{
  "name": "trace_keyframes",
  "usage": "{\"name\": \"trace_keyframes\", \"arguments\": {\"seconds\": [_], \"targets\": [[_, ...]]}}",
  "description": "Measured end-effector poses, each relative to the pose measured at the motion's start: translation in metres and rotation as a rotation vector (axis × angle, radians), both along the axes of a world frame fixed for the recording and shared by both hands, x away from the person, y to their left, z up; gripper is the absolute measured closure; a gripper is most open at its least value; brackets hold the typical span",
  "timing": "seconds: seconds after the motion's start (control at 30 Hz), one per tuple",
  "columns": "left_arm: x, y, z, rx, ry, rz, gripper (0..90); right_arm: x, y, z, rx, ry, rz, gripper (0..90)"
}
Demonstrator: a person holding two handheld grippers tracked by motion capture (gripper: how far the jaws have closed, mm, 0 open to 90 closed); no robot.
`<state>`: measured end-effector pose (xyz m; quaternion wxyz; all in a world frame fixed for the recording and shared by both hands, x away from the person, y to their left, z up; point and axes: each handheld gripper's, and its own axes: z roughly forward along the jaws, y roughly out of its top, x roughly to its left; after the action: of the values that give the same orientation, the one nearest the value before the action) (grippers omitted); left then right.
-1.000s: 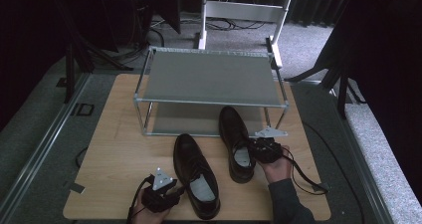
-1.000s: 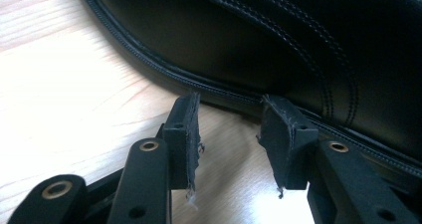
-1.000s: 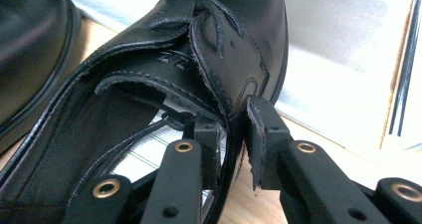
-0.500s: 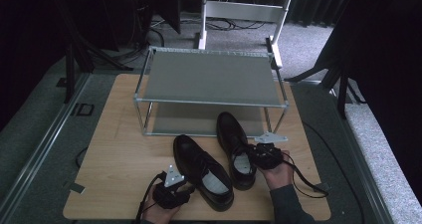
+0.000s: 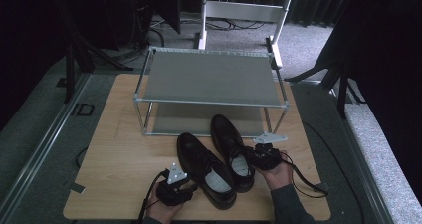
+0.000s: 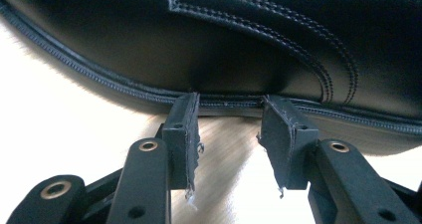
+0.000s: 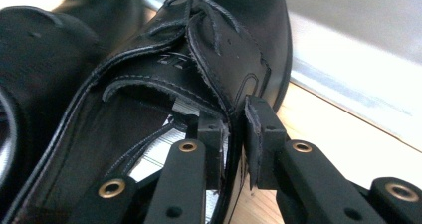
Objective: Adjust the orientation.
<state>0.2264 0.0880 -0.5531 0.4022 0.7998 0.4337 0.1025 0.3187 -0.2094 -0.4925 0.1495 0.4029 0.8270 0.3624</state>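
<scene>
Two black leather lace-up shoes lie side by side on the wooden table (image 5: 119, 159), toes toward the rack. My left gripper (image 5: 188, 188) stands open at the left shoe (image 5: 204, 165). Its two fingertips (image 6: 185, 115) touch the shoe's sole edge (image 6: 149, 92), with nothing between them. My right gripper (image 5: 253, 157) straddles the side wall of the right shoe (image 5: 230, 145). One jaw is inside the shoe (image 7: 149, 99), the other outside. These jaws have just been closing, and the pads press on the leather wall.
A two-tier metal rack (image 5: 209, 77) stands just beyond the shoes, both shelves bare. The table's front edge is close behind both hands. White furniture legs (image 5: 239, 10) and cables lie on the floor beyond.
My left gripper moved right against the left shoe, and that shoe slid and turned toward the right shoe. The right shoe shifted slightly left.
</scene>
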Motion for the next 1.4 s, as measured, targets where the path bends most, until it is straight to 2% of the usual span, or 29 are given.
{"name": "trace_keyframes", "arguments": {"seconds": [0.03, 0.13, 0.17, 0.33, 0.47, 0.5, 0.7, 0.77, 0.93, 1.13, 1.27, 1.3, 1.4], "targets": [[0.001, -0.001, 0.000, 0.002, -0.002, 0.000, 59.1, 0.001, 0.003, 0.001, -0.005, 0.004, 0.030, 80.4], [0.001, -0.002, 0.000, 0.004, -0.005, -0.001, 59.3, 0.001, 0.005, 0.002, -0.007, 0.013, 0.043, 81.4], [0.001, -0.001, 0.000, 0.001, -0.005, -0.001, 59.2, 0.000, 0.006, 0.003, -0.030, 0.003, 0.057, 82.9], [0.001, -0.001, 0.000, 0.001, -0.007, -0.003, 58.9, -0.002, -0.002, 0.005, -0.029, 0.015, 0.054, 84.7], [0.002, -0.001, 0.000, 0.007, -0.008, -0.001, 57.3, -0.004, -0.001, 0.005, -0.068, -0.008, 0.058, 86.0], [0.002, -0.001, 0.000, 0.007, -0.008, 0.000, 56.6, -0.003, -0.002, 0.006, -0.078, 0.001, 0.069, 86.1], [0.003, 0.000, 0.000, 0.002, -0.006, -0.003, 56.4, -0.007, -0.010, 0.007, -0.059, 0.016, 0.088, 86.0], [0.003, -0.001, 0.000, 0.000, -0.007, -0.005, 58.0, -0.009, -0.009, 0.006, -0.046, 0.012, 0.068, 86.0], [0.004, -0.006, 0.001, -0.011, -0.003, -0.029, 61.4, -0.009, -0.005, 0.006, -0.052, -0.004, 0.040, 86.0], [0.006, -0.010, 0.001, -0.015, 0.005, -0.033, 61.5, -0.008, -0.007, 0.007, -0.047, -0.007, 0.033, 86.0], [0.010, -0.023, 0.002, 0.000, 0.003, -0.056, 61.7, -0.008, -0.015, 0.008, -0.054, -0.009, 0.021, 86.0], [0.012, -0.033, 0.003, 0.005, 0.002, -0.073, 61.8, -0.008, -0.023, 0.010, -0.056, -0.009, 0.014, 86.0], [0.014, -0.042, 0.003, 0.004, 0.003, -0.085, 61.7, -0.008, -0.032, 0.010, -0.058, -0.008, 0.003, 86.0]]}}
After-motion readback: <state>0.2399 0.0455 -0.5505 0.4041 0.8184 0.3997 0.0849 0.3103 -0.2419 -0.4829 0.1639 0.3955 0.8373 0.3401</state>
